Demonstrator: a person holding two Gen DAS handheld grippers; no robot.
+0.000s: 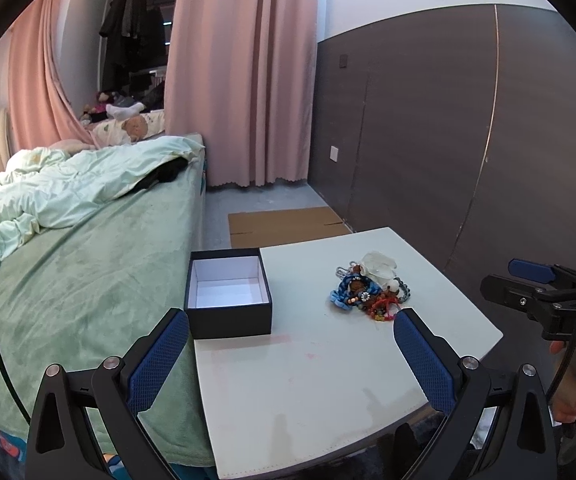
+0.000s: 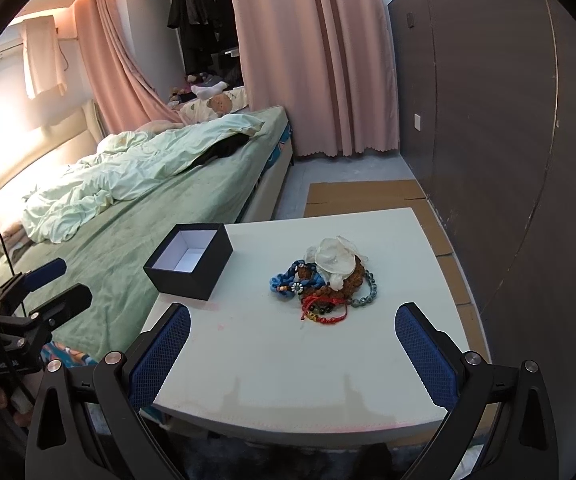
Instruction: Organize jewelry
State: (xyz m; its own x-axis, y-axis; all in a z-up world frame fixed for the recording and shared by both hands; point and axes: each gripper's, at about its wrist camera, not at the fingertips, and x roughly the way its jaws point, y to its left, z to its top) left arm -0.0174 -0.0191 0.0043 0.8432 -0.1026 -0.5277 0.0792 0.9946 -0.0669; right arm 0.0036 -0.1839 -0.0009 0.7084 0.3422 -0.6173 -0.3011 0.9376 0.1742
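Both tongs, left and right, gape apart, holding nothing, above the near table. Jewelry pile mid-table; open box at left edge, probably empty.

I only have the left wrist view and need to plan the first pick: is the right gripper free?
Observer: Yes, the right gripper has its fingers wide apart, nothing between them, short of the jewelry pile.
Operator: What is under the white flower piece?
Observer: A brown bead bracelet; the flower piece rests on it.
Operator: Nearest item to that gripper?
Observer: The red cord bracelet, on the pile's near edge.
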